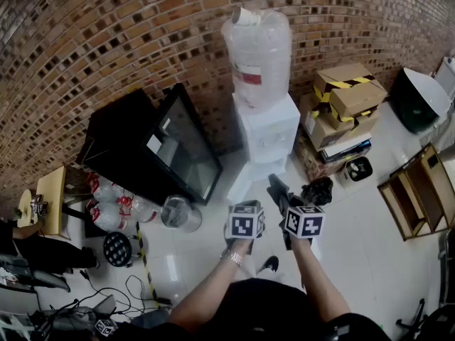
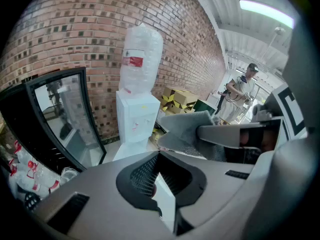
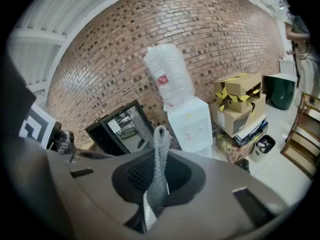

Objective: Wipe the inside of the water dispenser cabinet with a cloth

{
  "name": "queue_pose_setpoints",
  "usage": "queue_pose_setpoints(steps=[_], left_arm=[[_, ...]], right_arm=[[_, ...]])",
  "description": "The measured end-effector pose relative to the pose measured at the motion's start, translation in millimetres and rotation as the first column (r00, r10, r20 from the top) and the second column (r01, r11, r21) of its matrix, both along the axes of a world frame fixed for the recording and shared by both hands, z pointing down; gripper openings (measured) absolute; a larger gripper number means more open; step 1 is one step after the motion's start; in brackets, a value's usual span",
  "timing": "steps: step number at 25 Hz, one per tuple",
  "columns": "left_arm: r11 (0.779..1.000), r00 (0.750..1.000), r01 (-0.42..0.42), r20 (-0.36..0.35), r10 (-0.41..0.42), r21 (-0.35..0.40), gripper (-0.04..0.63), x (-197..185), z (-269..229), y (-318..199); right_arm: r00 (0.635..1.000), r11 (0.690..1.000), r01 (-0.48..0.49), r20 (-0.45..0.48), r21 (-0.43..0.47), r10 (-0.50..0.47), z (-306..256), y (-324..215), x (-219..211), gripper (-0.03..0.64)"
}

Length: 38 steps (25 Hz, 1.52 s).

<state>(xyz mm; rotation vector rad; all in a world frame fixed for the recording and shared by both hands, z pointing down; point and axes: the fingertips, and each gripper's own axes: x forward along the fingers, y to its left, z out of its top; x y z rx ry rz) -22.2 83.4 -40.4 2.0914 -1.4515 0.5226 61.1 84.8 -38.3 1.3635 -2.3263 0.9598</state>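
Note:
The white water dispenser (image 1: 269, 130) stands against the brick wall with a large clear bottle (image 1: 257, 48) on top. A white panel (image 1: 238, 185) juts out at its foot, seemingly the low cabinet's door swung open. My right gripper (image 1: 281, 196) is shut on a grey cloth (image 1: 276, 185), held up about a step short of the dispenser. In the right gripper view the cloth (image 3: 160, 156) stands pinched between the jaws of the right gripper (image 3: 156, 186). My left gripper (image 1: 243, 222) hangs beside it. In its own view the left gripper (image 2: 162, 194) is shut on nothing.
A black glass-door cooler (image 1: 167, 151) stands left of the dispenser, and stacked cardboard boxes (image 1: 341, 98) stand to its right. A glass jar (image 1: 178, 212), a black bag (image 1: 318, 190) and red-capped bottles (image 1: 110, 204) sit on the floor. A person (image 2: 240, 91) stands far off.

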Motion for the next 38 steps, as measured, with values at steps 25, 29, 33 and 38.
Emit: queue_pose_setpoints(steps=[25,29,33,38], left_arm=[[0.997,0.999,-0.054,0.003,0.054,-0.05,0.003,-13.4,83.1,-142.2],[0.999,0.999,-0.019,-0.048,0.017,-0.035,0.003,2.6,123.9,-170.9],[0.999,0.998,0.008,-0.056,-0.01,-0.036,0.003,10.0,197.2,-192.7],[0.999,0.999,-0.028,-0.03,0.028,-0.023,0.003,23.6,319.9,-227.7]], right_arm=[[0.995,0.994,-0.09,-0.044,-0.065,0.087,92.5,-155.1,8.0,0.023],[0.995,0.994,-0.09,-0.057,-0.054,0.087,143.4,-185.4,20.8,0.023],[0.993,0.993,-0.101,-0.069,-0.066,0.097,217.5,-205.8,32.9,0.023],[0.988,0.991,-0.098,-0.129,-0.087,0.086,356.2,-234.8,46.4,0.023]])
